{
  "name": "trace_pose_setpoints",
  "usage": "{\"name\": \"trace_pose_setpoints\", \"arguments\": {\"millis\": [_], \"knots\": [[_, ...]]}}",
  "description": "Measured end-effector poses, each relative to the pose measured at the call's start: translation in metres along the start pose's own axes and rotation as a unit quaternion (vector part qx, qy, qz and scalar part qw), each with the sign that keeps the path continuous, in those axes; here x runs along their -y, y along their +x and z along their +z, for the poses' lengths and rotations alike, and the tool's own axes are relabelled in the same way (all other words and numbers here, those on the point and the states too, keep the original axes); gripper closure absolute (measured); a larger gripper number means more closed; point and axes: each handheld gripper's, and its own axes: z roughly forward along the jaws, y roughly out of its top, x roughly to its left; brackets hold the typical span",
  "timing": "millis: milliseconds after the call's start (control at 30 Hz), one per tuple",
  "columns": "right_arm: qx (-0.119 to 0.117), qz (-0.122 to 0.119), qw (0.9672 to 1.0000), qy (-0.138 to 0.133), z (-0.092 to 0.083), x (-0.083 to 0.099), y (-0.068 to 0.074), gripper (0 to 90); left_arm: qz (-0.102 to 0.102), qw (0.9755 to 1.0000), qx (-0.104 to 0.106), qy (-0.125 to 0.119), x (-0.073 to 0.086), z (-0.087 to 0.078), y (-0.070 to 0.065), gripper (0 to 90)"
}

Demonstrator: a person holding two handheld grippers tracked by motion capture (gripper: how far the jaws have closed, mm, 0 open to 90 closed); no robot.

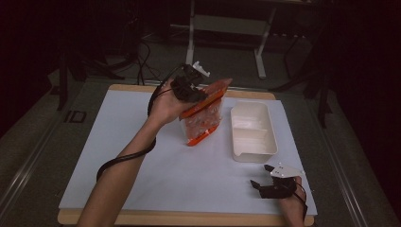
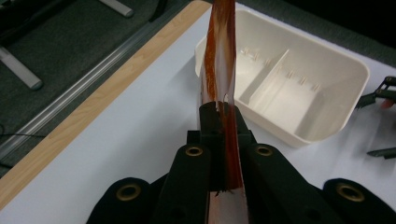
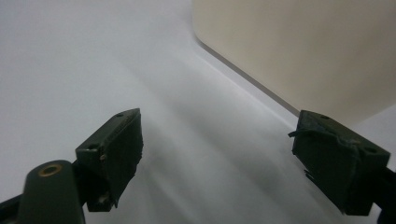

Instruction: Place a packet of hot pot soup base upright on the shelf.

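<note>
Checking print on orange bag [image 1: 203,116]: none legible, contents blurred. Bag lifted clear above white sheet [image 1: 142,156], tilted, just beside cream tray [image 1: 253,149] at 9 o'clock of it. Left gripper [image 1: 191,90] clamped tight on bag's upper seal; seal edge-on between pads in left gripper view, bottom of bag cut off. Right gripper [image 1: 262,182] spread wide, holding nothing, low over sheet at 6 o'clock of tray.

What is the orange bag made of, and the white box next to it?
The orange bag looks like thin, shiny plastic film: partly see-through, it creases where the left gripper pinches it. The white box seems to be stiff, smooth plastic, with a moulded divider inside.
</note>
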Motion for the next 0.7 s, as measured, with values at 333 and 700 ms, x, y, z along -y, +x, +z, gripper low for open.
{"name": "trace_pose_setpoints", "arguments": {"millis": [333,700], "knots": [[0.000,0.000,1.0000,0.000,0.000,0.000,0.000,15.8,0.006,0.9999,-0.010,-0.005,-0.009,0.000,0.003,90.0],[-0.001,0.000,1.0000,0.000,0.000,0.000,0.000,15.8,0.009,0.9996,-0.019,-0.019,-0.023,-0.002,0.004,90.0]]}}
